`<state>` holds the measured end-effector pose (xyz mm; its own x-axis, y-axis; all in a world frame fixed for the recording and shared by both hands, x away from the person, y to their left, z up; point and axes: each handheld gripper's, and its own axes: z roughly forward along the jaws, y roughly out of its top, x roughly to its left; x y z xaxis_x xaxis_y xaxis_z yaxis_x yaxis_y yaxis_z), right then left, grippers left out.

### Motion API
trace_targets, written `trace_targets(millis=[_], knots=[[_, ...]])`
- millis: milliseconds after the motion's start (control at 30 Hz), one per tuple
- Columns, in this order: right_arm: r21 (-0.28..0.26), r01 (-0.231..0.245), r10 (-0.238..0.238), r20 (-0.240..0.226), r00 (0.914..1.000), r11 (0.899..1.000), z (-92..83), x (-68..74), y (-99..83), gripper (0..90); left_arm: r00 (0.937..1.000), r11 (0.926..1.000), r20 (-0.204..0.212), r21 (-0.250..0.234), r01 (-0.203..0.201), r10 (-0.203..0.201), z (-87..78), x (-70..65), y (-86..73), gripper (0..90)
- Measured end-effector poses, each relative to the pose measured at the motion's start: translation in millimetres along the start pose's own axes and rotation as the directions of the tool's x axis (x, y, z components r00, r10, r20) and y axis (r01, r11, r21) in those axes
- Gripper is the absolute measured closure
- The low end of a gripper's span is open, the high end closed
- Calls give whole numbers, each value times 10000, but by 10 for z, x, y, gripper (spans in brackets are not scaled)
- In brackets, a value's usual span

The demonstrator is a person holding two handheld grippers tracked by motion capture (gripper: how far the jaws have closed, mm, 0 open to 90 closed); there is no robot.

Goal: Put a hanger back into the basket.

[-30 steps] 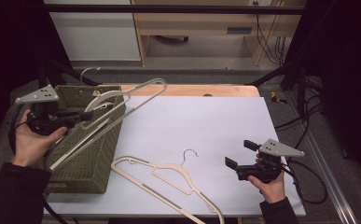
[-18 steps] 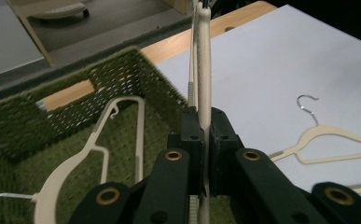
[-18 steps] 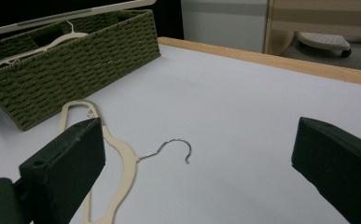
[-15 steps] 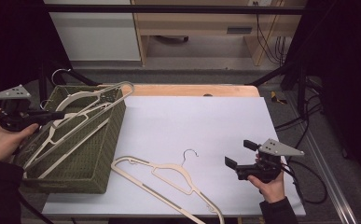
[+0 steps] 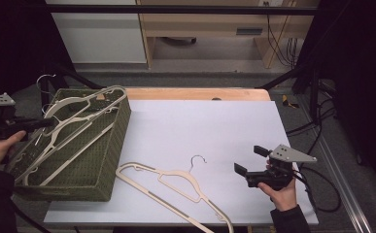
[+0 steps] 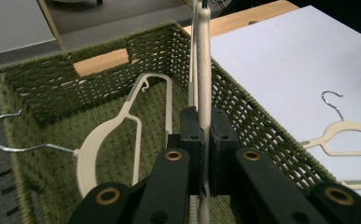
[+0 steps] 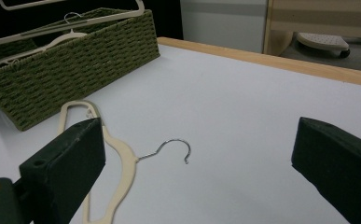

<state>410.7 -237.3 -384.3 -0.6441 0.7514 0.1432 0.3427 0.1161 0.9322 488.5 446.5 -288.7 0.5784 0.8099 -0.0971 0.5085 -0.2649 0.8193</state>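
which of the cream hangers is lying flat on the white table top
The hanger in front of the green basket, near the table's front edge. The other hangers sit in the basket, one clamped by the left gripper.

Table: white top with a bare wooden strip along its far edge
Spare hanger: cream, metal hook, lying flat on the white top near the front edge, just beside the basket
Cabinet: white, standing on the floor beyond the table
Cables: dark, hanging at the back right
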Motion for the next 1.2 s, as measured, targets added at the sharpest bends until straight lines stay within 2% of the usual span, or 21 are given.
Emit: trace_targets(millis=[167, 300, 400, 433, 567, 767, 900, 933, 1000, 1067, 1133, 1200], knots=[[10, 2, -2, 11, 10000, 10000, -3, 3, 0, 31, 9998, 9997, -69, -156, 185, -186, -40, 67, -43, 864], [-1, 100, -100, -1, 10000, 10000, -14, -5, 0, 28, 9995, 9996, -280, 238, 157, -150, -41, 100, -53, 864], [-20, 79, -79, 23, 10000, 10000, -8, -5, 0, 28, 9988, 9991, -370, 272, 323, -312, -39, 128, -62, 864], [1, 57, -57, 15, 10000, 10000, -5, -2, 0, 28, 9990, 9992, -383, 313, 257, -245, -32, 127, -54, 864], [34, 81, -81, 22, 10000, 10000, 1, 0, -4, 28, 9979, 9970, -651, 770, 5, 46, 47, 90, -30, 863], [94, 72, -72, 10, 10000, 9999, 13, 2, -8, 28, 9973, 9902, -736, 1398, 48, 56, 198, 58, 5, 864], [107, 58, -58, -11, 10000, 9999, 13, 5, -9, 28, 9989, 9882, -443, 1517, 206, -140, 307, 18, 6, 863], [95, 60, -60, 0, 10000, 9999, 14, 4, -9, 28, 9986, 9876, -485, 1544, 286, -213, 338, 9, 2, 863], [87, 68, -68, 1, 10000, 9999, 12, 3, -7, 28, 9984, 9866, -362, 1558, 492, -440, 391, 11, -17, 862], [58, 80, -80, -36, 10000, 10000, 12, 3, -7, 28, 9958, 9842, -290, 1524, 905, -871, 445, 31, -56, 861], [88, 146, -145, -32, 9999, 9999, 6, -4, -8, 28, 9934, 9791, -263, 1681, 1142, -1113, 501, 73, -116, 862], [75, 83, -82, -20, 10000, 9999, 4, 1, -6, 28, 9911, 9708, -238, 1998, 1327, -1306, 563, 101, -189, 861]])
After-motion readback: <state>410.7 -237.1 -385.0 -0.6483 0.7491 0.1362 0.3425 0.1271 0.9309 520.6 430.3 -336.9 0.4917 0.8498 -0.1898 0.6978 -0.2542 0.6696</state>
